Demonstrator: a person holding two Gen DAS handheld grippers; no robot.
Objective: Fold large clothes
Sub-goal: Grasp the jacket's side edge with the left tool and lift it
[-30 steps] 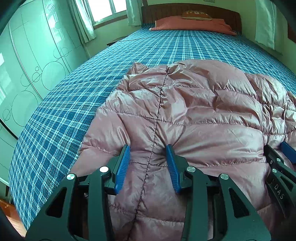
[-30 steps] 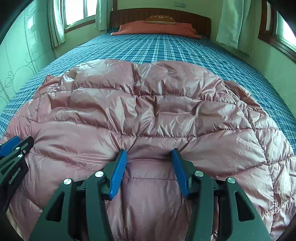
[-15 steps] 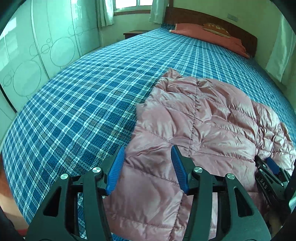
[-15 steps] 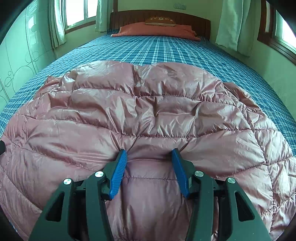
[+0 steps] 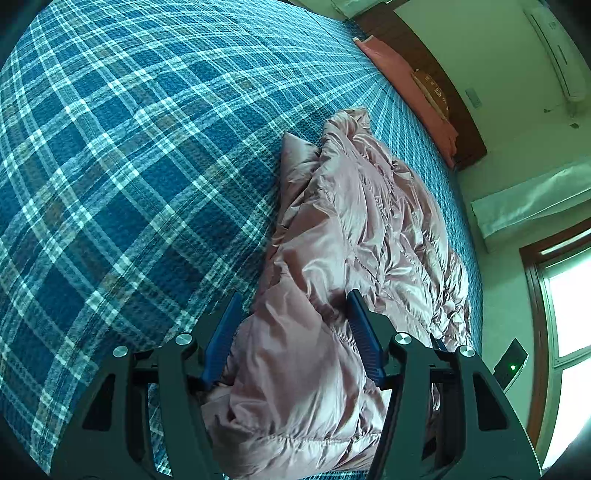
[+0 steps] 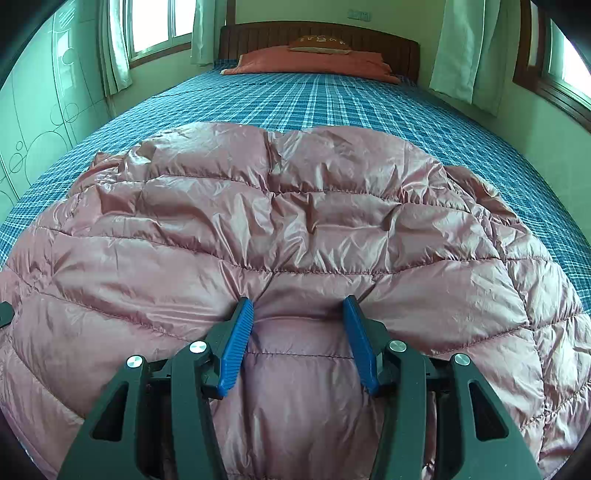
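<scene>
- Pink quilted jacket (image 6: 295, 229) lies spread on the blue checked bedspread (image 5: 129, 166), near the foot of the bed.
- Left gripper (image 5: 293, 332) has just been opening its jaws; they straddle the jacket's bunched edge, and whether the pads press it I cannot tell.
- Right gripper (image 6: 297, 332) pinches a puffed fold of the jacket between its blue pads (image 6: 236, 347).

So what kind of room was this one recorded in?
A bedroom, most likely in a home: a large bed with a wooden headboard and pillows, and curtained windows on both sides. A pink puffer jacket lies on the bed.
</scene>
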